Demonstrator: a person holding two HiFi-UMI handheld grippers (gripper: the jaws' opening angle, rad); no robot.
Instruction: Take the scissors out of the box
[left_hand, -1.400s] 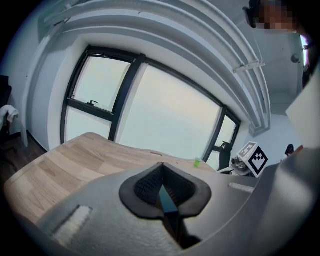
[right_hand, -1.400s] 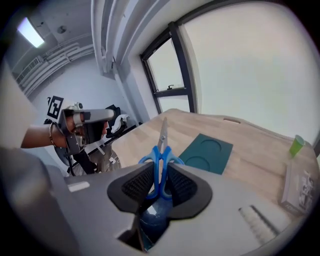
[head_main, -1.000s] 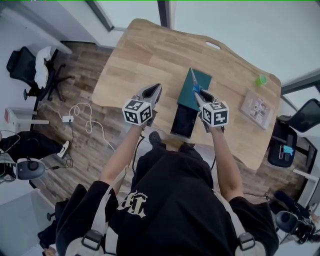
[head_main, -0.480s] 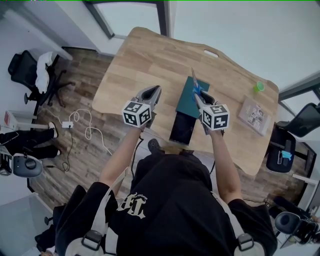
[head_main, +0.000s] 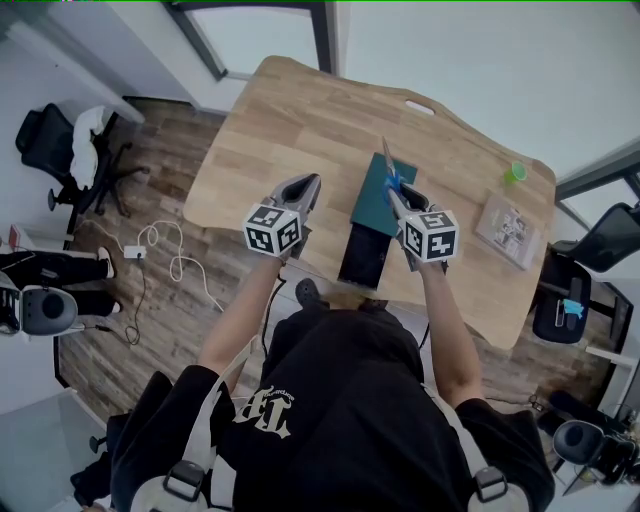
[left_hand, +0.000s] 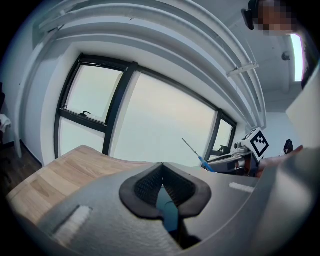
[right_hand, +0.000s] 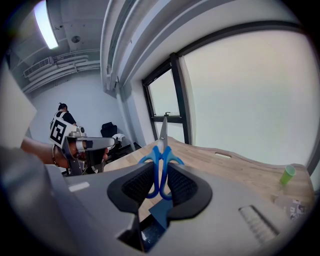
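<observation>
Since the right gripper (right_hand: 160, 182) pinches the scissors (right_hand: 162, 149) by their handles above the box (head_main: 365, 255), near the front edge of the table (head_main: 290, 120), removal looks done; the left gripper (left_hand: 162, 181) is closed, empty.

An office: 2 black swivel chairs (head_main: 62, 150) beside a wooden desk (head_main: 290, 130) (large windows (left_hand: 160, 125) behind it), cables (head_main: 165, 245) on plank floor (head_main: 170, 140).
</observation>
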